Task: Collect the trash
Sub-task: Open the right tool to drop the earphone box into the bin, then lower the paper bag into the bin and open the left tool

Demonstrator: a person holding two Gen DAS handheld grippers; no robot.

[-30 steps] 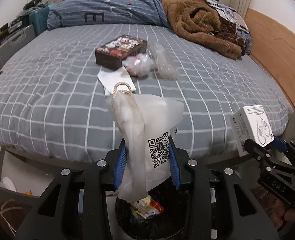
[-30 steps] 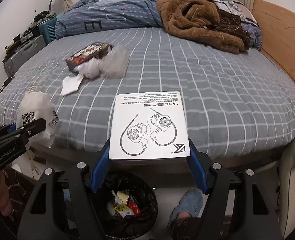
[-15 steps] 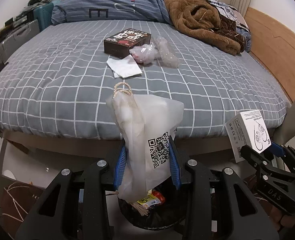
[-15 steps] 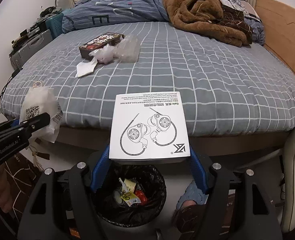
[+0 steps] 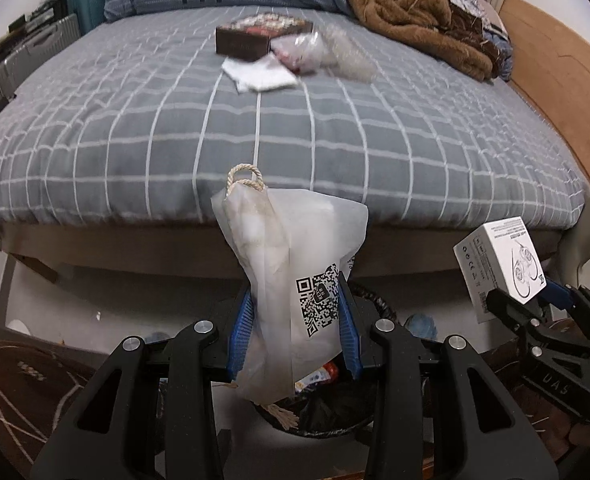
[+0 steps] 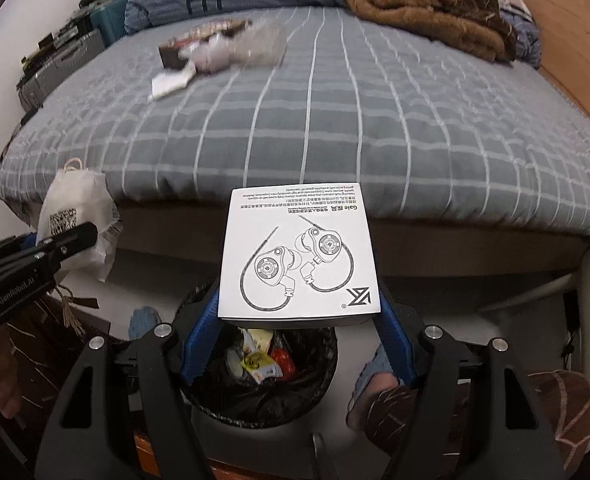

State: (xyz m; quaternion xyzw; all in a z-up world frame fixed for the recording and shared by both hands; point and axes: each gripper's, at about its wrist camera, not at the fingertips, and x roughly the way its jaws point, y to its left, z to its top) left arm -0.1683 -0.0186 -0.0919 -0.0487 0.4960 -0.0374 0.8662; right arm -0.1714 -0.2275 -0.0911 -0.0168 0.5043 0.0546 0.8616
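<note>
Gripping a white paper bag (image 5: 291, 280) at mid-body, the left gripper (image 5: 293, 316) hangs above the bin (image 6: 255, 376); bag looks light, crumply, best pinched across its folds. Right gripper (image 6: 299, 320) clamps a white earphone box (image 6: 299, 252) by its edges: stiff, light. More litter (image 5: 295, 46) lies on the bed (image 5: 135, 140)
</note>
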